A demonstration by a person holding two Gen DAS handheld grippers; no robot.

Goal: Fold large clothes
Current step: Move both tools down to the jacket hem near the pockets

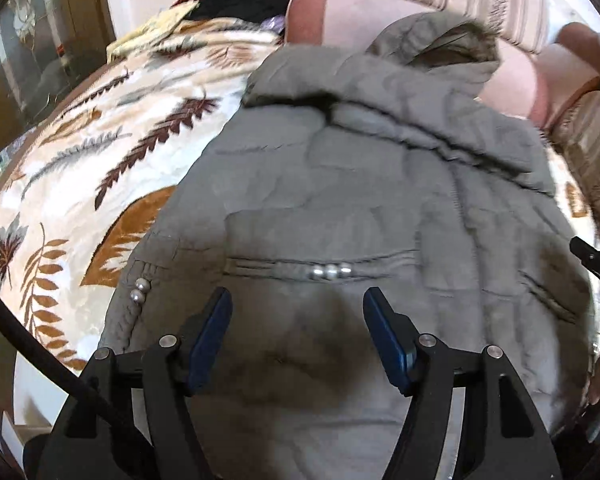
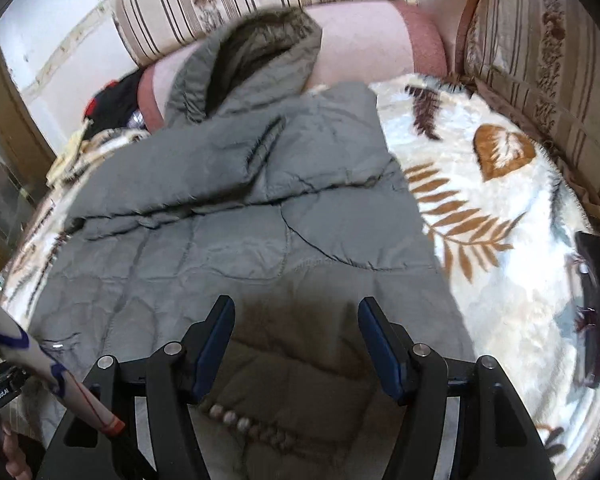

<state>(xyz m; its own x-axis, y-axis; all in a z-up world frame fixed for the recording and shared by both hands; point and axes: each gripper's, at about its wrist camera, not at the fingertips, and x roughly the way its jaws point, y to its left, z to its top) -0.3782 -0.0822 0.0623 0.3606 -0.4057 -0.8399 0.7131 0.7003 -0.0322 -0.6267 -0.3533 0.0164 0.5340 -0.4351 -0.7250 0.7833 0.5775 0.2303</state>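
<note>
- On the leaf-patterned blanket (image 1: 80, 168) lies a grey padded coat (image 1: 340, 208), spread flat, its hood (image 2: 256, 52) against the pink bolster (image 2: 364, 44) at the back.
- The left gripper (image 1: 297, 312) hangs above the coat's beaded pocket (image 1: 328, 271), jaws wide, nothing between them.
- The right gripper (image 2: 296, 320) hangs above the coat, jaws also wide and empty.

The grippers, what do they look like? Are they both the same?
Yes, they match. The left gripper and the right gripper both have black curved arms with round silver screws, tipped with flat dark blue pads. A black cable runs beside the left one.
</note>
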